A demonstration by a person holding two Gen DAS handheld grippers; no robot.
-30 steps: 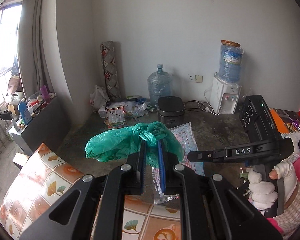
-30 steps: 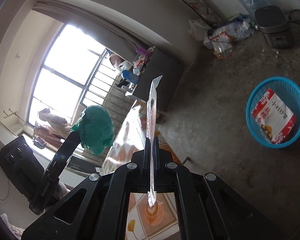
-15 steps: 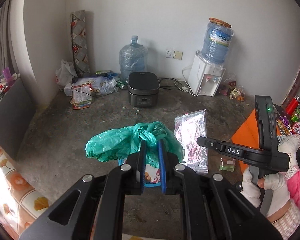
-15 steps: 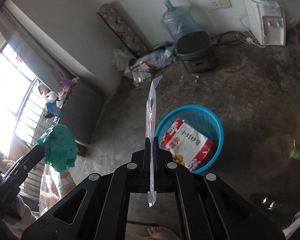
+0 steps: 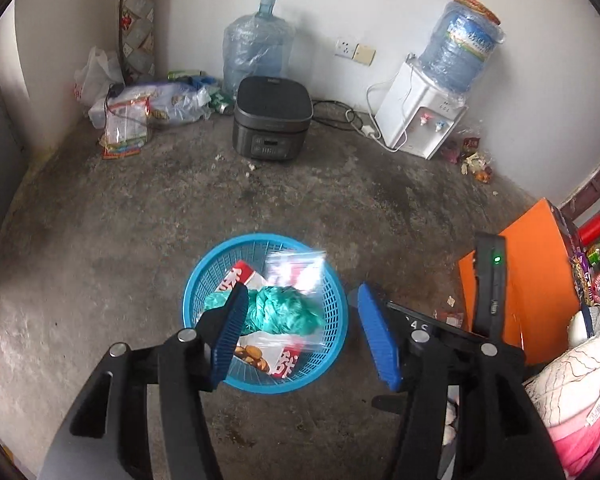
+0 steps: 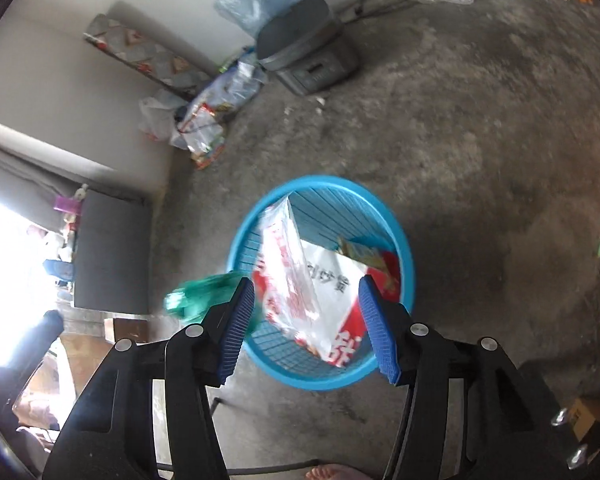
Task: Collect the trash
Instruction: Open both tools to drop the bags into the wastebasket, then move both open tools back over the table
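On stained concrete floor [image 5: 140,216], blue basket [image 5: 204,276], white wall [image 5: 380,4]

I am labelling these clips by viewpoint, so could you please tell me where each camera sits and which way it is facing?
Left wrist: on the left gripper, looking down and forward over the blue basket toward the back wall; its open fingers and the right gripper's body show.
Right wrist: on the right gripper, looking steeply down into the basket; its open fingers and bare toes show.
Shared: the basket, green bag, clear bag, rice cooker.
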